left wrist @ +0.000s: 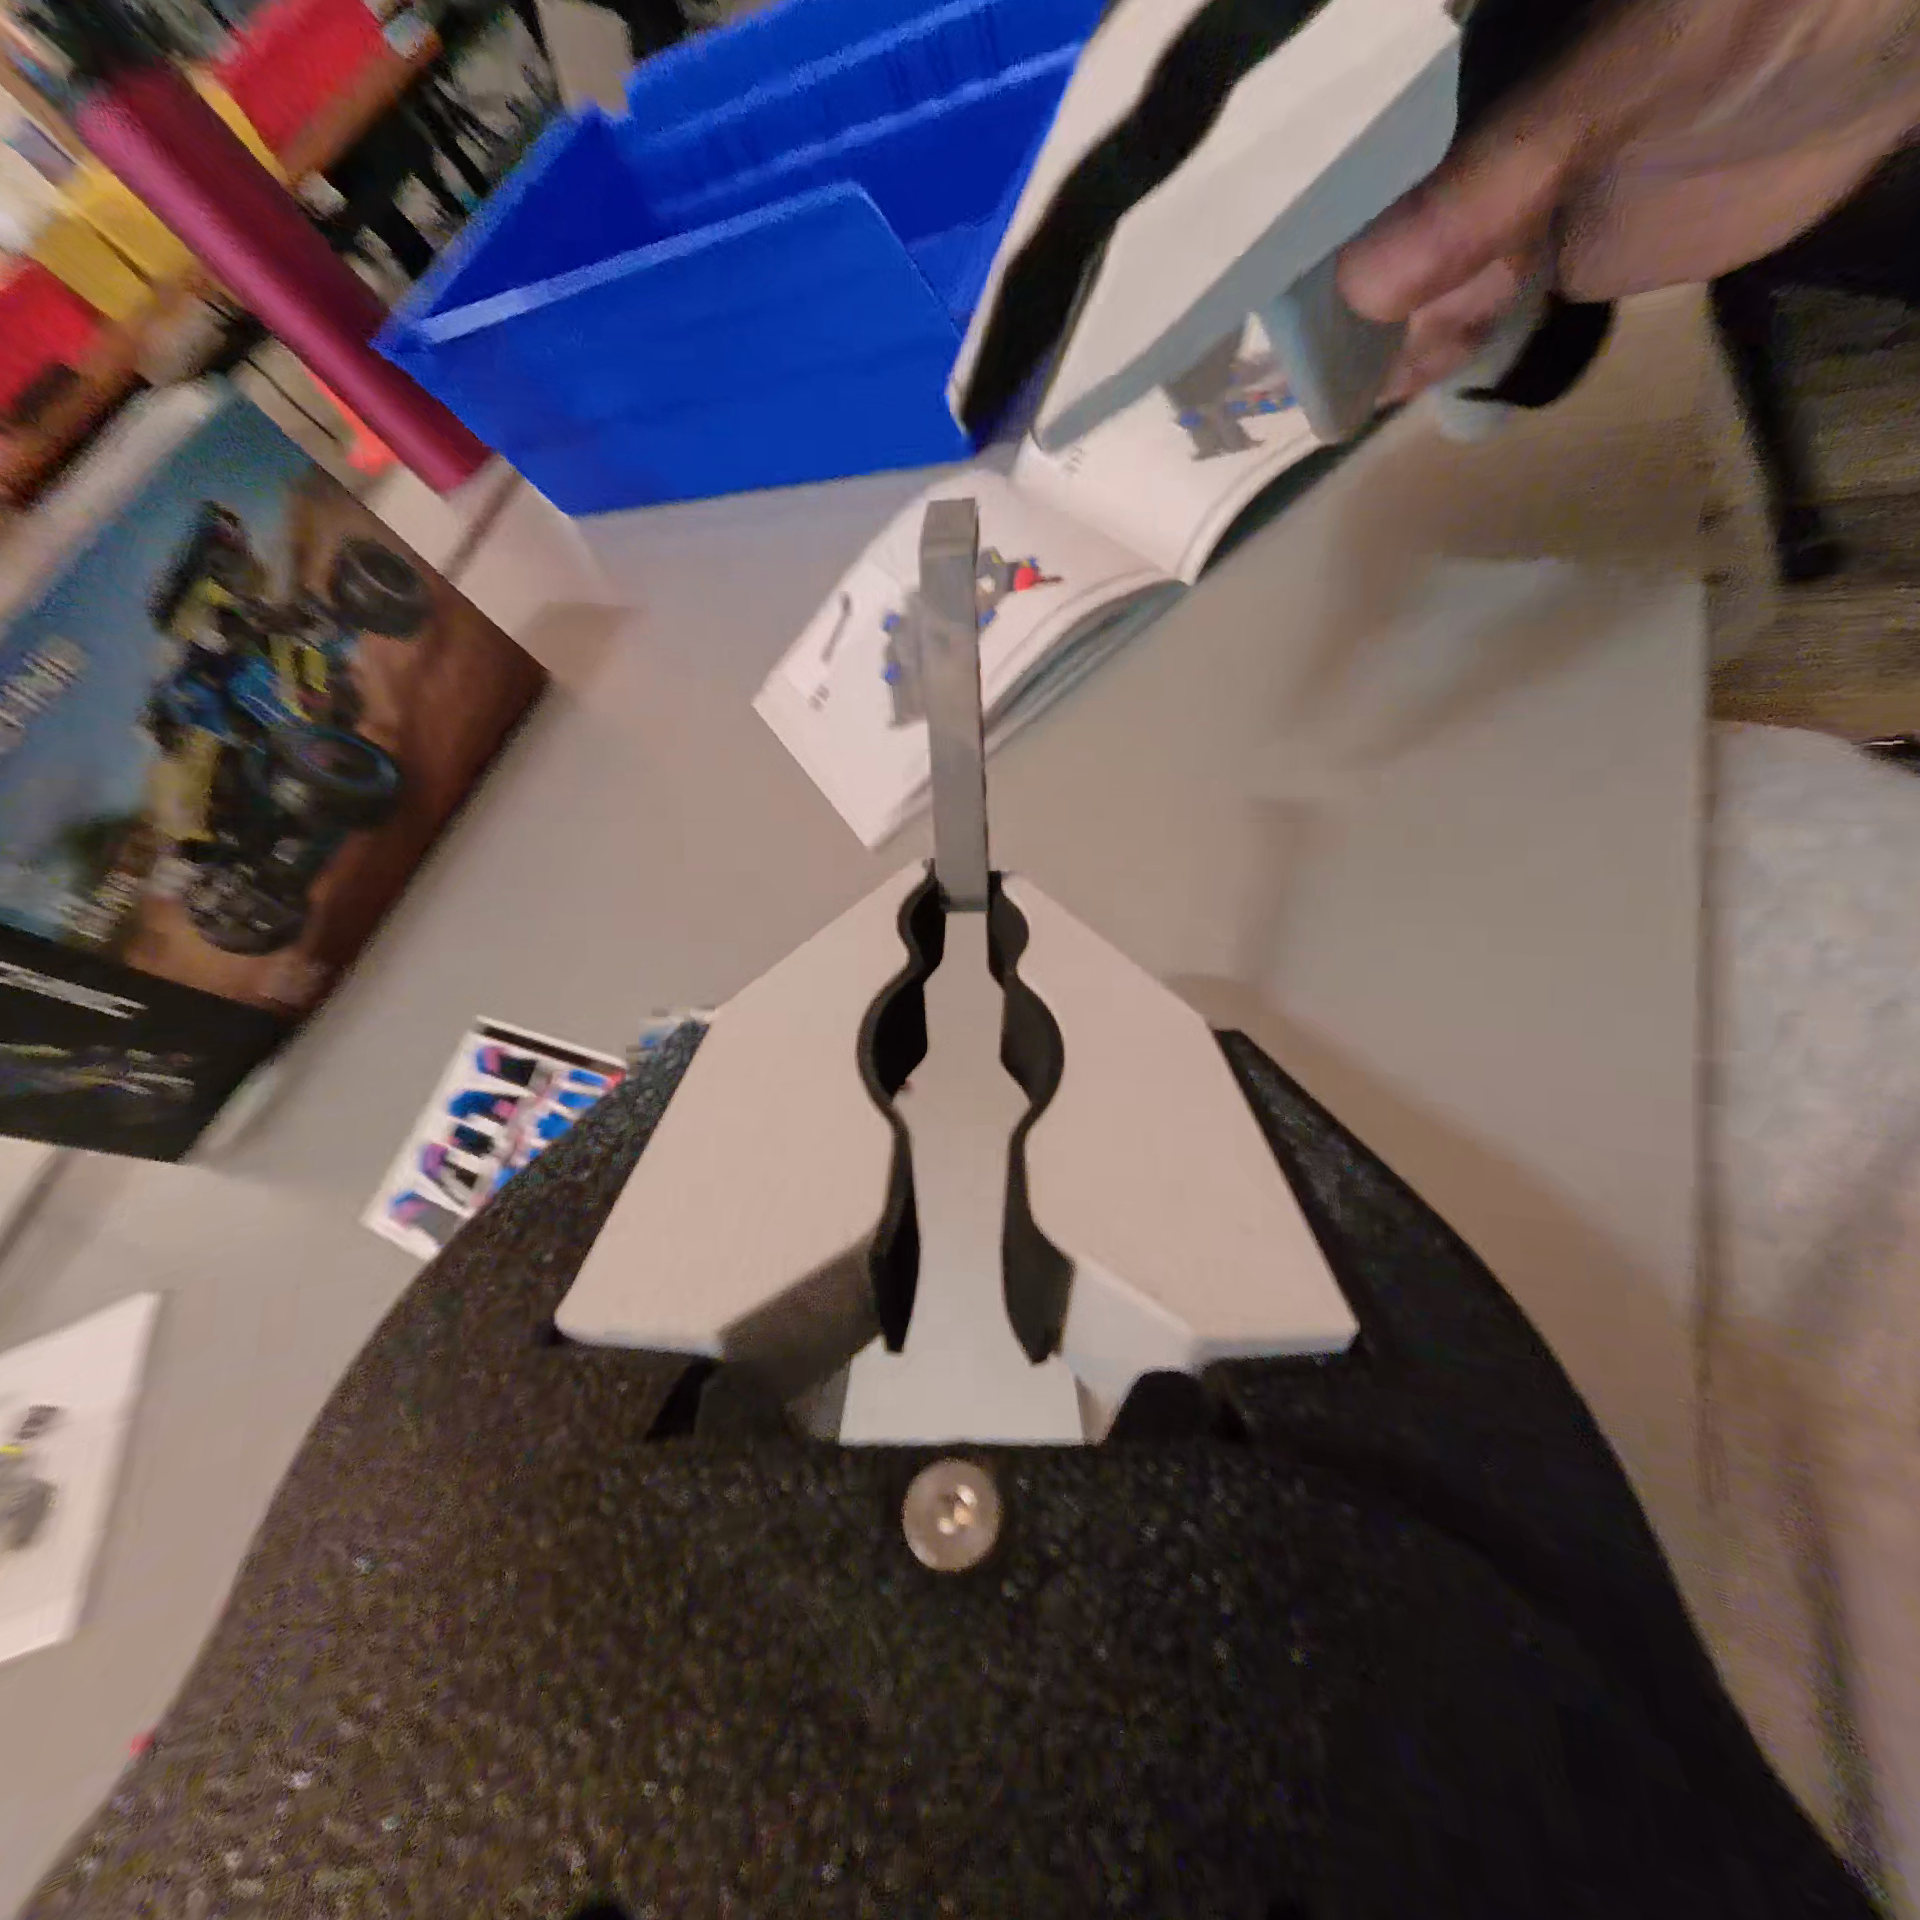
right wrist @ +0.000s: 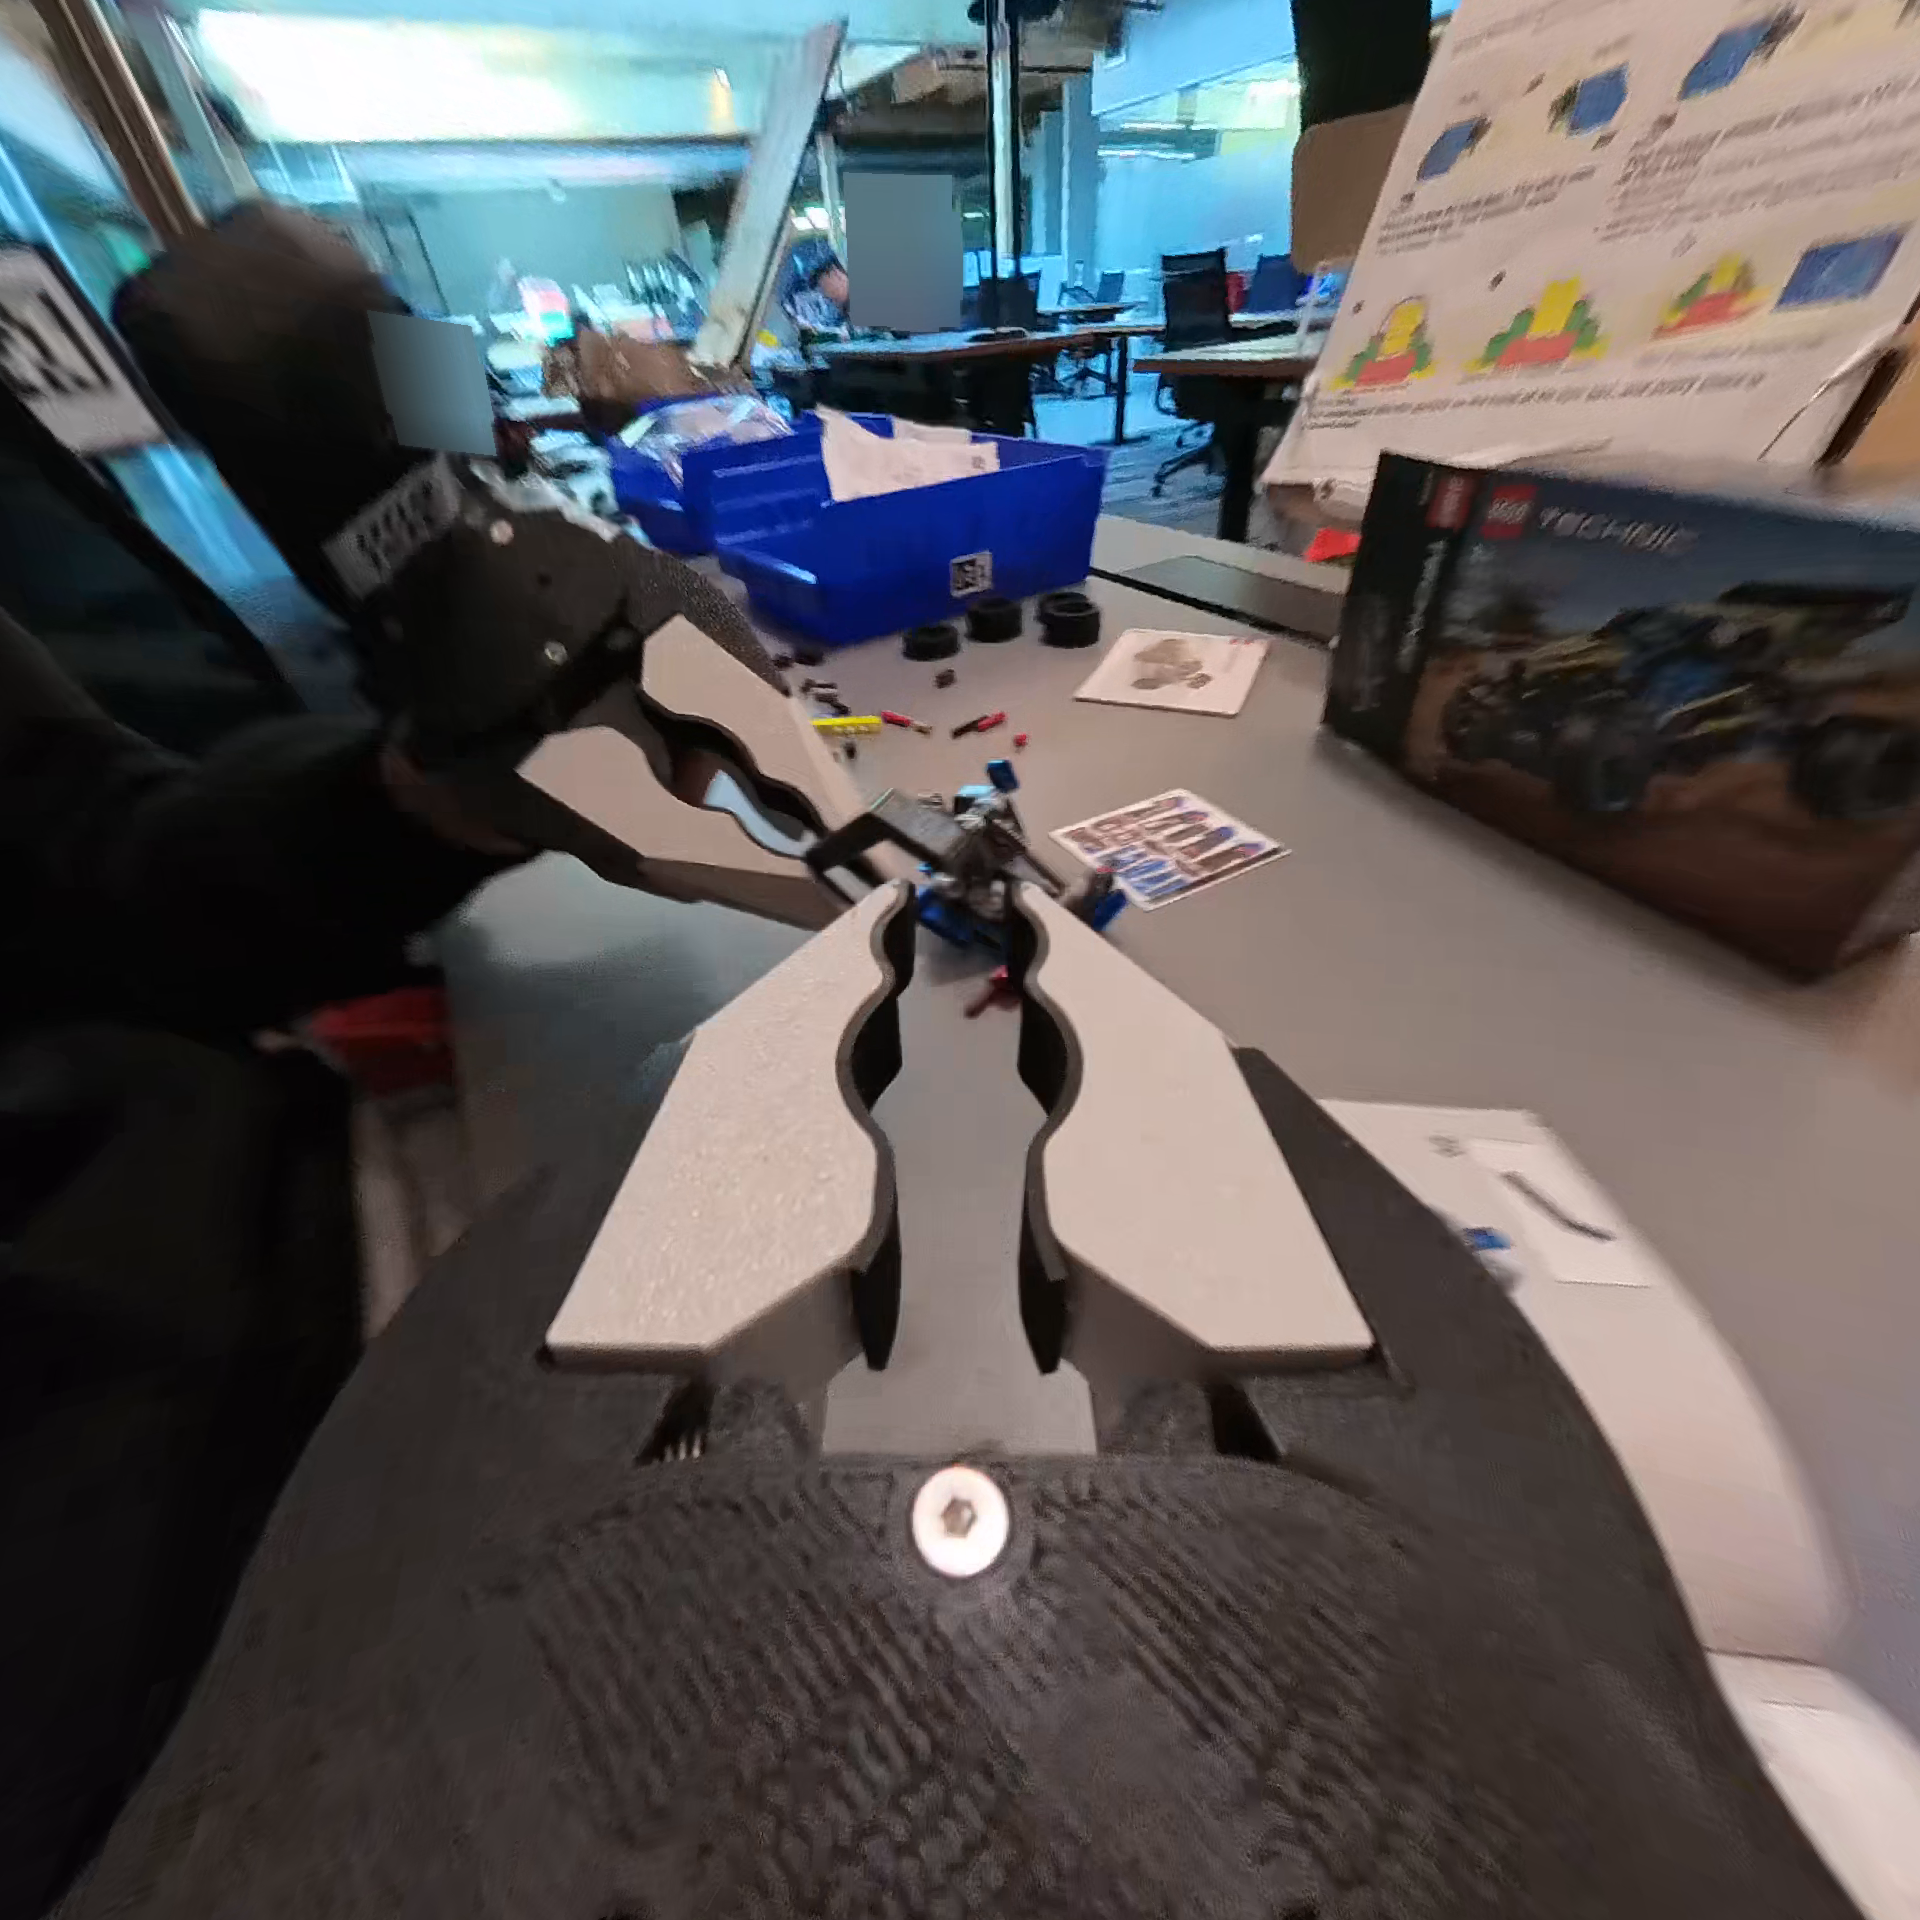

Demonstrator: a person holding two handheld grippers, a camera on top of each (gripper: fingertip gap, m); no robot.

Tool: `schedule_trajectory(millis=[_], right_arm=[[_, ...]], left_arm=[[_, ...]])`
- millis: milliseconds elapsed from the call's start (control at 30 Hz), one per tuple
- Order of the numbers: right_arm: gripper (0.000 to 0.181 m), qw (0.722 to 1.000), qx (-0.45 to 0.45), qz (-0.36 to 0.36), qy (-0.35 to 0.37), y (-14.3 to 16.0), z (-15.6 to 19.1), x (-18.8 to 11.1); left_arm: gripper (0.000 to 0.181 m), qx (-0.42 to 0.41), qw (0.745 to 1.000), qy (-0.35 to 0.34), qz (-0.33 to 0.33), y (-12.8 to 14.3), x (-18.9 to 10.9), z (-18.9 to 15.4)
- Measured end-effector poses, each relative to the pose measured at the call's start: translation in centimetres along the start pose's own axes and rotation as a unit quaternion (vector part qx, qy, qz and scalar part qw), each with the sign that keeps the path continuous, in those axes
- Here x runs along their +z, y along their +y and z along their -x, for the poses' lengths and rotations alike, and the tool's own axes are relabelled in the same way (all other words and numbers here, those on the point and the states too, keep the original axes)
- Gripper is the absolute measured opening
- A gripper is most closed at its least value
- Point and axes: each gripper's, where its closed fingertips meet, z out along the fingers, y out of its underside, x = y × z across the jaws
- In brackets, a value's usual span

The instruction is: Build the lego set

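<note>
My left gripper (left wrist: 964,896) is shut on a dark grey lego beam (left wrist: 956,707) that sticks straight out past its tips, over the open instruction booklet (left wrist: 1049,623). In the right wrist view the left gripper (right wrist: 821,842) comes in from the left and its beam (right wrist: 868,831) reaches the partly built blue and black lego model (right wrist: 977,862). My right gripper (right wrist: 961,920) has its jaws closed around the near end of that model, just above the grey table (right wrist: 1403,987). The right gripper (left wrist: 1195,208), held by a hand, also shows in the left wrist view.
Blue bins (right wrist: 904,530) stand at the back, with three black tyres (right wrist: 997,621) and loose pins (right wrist: 914,722) in front. The lego box (right wrist: 1621,707) stands at the right, with a sticker sheet (right wrist: 1169,847) and a leaflet (right wrist: 1174,675) nearby. A person in black (right wrist: 156,935) is at the left. Spacing between my two grippers at the tips: around 7 cm.
</note>
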Motion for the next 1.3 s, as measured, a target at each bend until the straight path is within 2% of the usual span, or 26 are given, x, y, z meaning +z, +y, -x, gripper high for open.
schedule_trajectory(millis=[67,133,233,333,533,600,633,733,867,1000,1100,1233,1300], right_arm=[[0.015,0.999,-0.051,-0.007,0.007,-0.6,0.3,0.7],[0.015,0.995,-0.094,-0.009,-0.026,-0.6,2.1,2.4],[0.017,0.986,-0.152,0.036,-0.062,1.1,3.7,4.8],[0.012,0.982,-0.158,0.049,-0.094,1.4,4.4,5.9],[0.007,0.975,-0.178,0.06,-0.122,2.1,5.1,8.0],[0.007,0.973,-0.191,0.067,-0.109,2.6,5.0,8.7],[0.006,0.972,-0.2,0.073,-0.102,2.8,4.8,9.0],[0.007,0.964,-0.227,0.086,-0.114,3.6,5.4,9.7],[0.007,0.951,-0.255,0.097,-0.145,4.2,6.4,10.5],[0.006,0.934,-0.301,0.121,-0.151,4.7,6.6,11.2],[0.006,0.928,-0.31,0.131,-0.157,5.0,6.4,11.4],[0.007,0.944,-0.273,0.103,-0.152,4.4,5.8,11.4],[0.001,0.949,-0.257,0.094,-0.159,4.1,5.8,11.3]], left_arm=[[0.004,-0.035,0.998,0.045,0.011,0.7,-0.7,-0.6],[0.004,-0.047,0.995,0.086,0.014,1.3,-1.6,-1.1],[0.004,-0.048,0.993,0.102,0.035,3.0,-2.7,-0.5],[0.004,-0.035,0.993,0.109,0.032,3.8,-3.7,-0.3],[0.006,-0.026,0.992,0.1,0.068,6.1,-4.8,0.6],[0.022,-0.016,0.993,0.072,0.089,6.7,-5.3,1.6],[0.022,-0.007,0.993,0.069,0.092,6.6,-5.6,1.7],[0.022,0.016,0.995,0.054,0.079,5.6,-5.8,1.8],[0.021,0.047,0.993,0.039,0.097,5.6,-4.8,1.4],[0.006,0.06,0.99,0.03,0.123,6.4,-4.1,1.4],[0.005,0.037,0.993,0.043,0.105,6.6,-4.0,1.5],[0.005,-0.01,0.996,0.068,0.053,6.6,-4.5,2.1],[0.005,-0.03,0.995,0.087,0.031,6.4,-4.7,2.0]])
